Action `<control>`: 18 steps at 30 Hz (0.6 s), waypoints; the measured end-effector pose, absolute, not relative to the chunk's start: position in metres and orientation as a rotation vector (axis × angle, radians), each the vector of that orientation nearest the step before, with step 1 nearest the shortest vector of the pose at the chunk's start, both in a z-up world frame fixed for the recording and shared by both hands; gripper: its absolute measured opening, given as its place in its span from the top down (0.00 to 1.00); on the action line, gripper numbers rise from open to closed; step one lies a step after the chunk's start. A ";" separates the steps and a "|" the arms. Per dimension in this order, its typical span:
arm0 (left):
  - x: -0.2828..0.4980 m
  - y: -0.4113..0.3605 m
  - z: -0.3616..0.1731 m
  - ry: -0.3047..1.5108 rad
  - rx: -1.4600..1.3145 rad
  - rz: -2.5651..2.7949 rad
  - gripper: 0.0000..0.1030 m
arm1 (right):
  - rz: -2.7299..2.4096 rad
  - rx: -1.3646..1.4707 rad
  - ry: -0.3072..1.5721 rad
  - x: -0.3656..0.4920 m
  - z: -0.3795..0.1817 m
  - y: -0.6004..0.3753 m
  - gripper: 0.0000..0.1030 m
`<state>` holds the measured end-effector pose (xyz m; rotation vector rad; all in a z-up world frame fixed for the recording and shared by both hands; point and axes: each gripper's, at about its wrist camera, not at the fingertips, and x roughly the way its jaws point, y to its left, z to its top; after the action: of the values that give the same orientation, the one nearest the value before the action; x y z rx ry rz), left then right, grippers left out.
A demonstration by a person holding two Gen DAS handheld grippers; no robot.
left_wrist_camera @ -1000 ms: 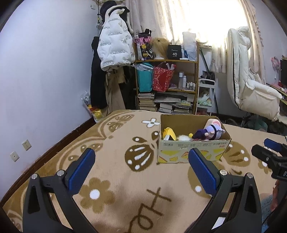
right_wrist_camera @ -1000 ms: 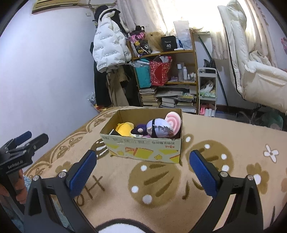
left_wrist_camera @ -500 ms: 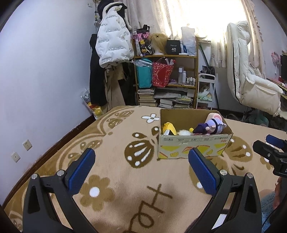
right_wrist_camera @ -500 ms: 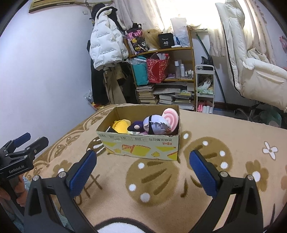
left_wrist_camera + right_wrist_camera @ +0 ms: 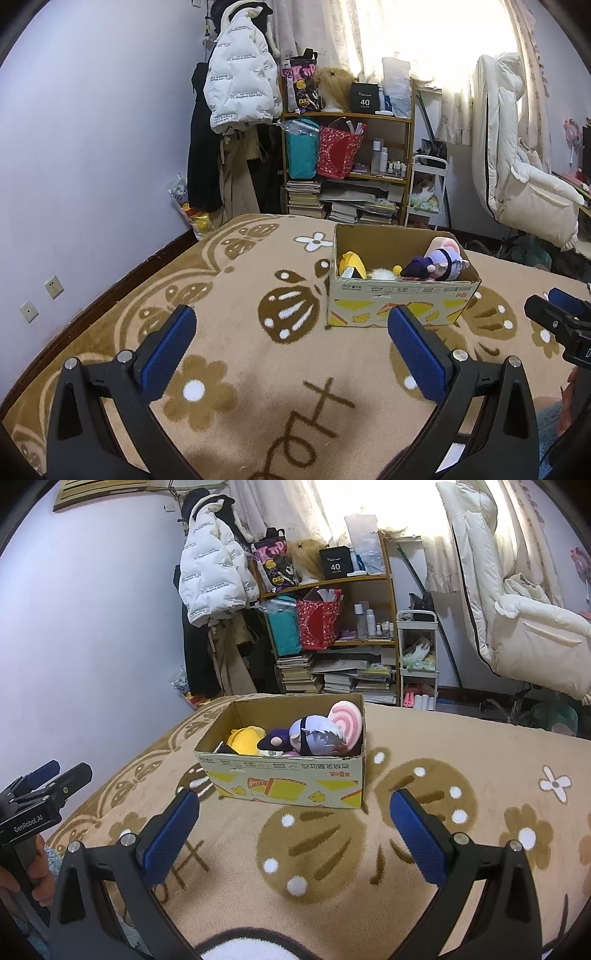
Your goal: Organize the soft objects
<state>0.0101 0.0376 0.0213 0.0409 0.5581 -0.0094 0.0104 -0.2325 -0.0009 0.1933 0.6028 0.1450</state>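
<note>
A cardboard box (image 5: 402, 306) (image 5: 288, 781) stands on the beige patterned blanket. Inside lie a yellow plush (image 5: 351, 263) (image 5: 246, 739), a purple-haired doll (image 5: 437, 263) (image 5: 314, 736), a pink swirl plush (image 5: 347, 720) and a small white plush (image 5: 382, 274). My left gripper (image 5: 291, 339) is open and empty, well short of the box. My right gripper (image 5: 293, 821) is open and empty, just in front of the box. Each gripper shows at the edge of the other's view, the right in the left wrist view (image 5: 561, 317) and the left in the right wrist view (image 5: 40, 790).
A wooden shelf (image 5: 347, 155) with bags, books and bottles stands behind. A white puffer jacket (image 5: 240, 81) hangs on a rack at left. A white padded chair (image 5: 517, 173) is at right. The bed's left edge drops toward the wall (image 5: 74, 147).
Both grippers have pulled back and tilted a little, so the box sits slightly farther and higher in both views. Both stay open and empty.
</note>
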 end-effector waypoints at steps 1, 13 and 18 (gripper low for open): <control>0.011 0.039 0.021 0.559 0.038 -0.010 0.00 | 0.146 0.193 0.603 0.011 -0.001 -0.232 0.00; 0.010 0.038 0.021 0.562 0.052 -0.003 0.00 | 0.145 0.194 0.603 0.010 -0.001 -0.233 0.00; 0.012 0.038 0.020 0.567 0.050 -0.007 0.00 | 0.148 0.188 0.603 0.011 0.000 -0.232 0.00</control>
<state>0.0117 0.0378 0.0203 0.0501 0.5668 -0.0070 0.0113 -0.2325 -0.0002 0.1878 0.6025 0.1480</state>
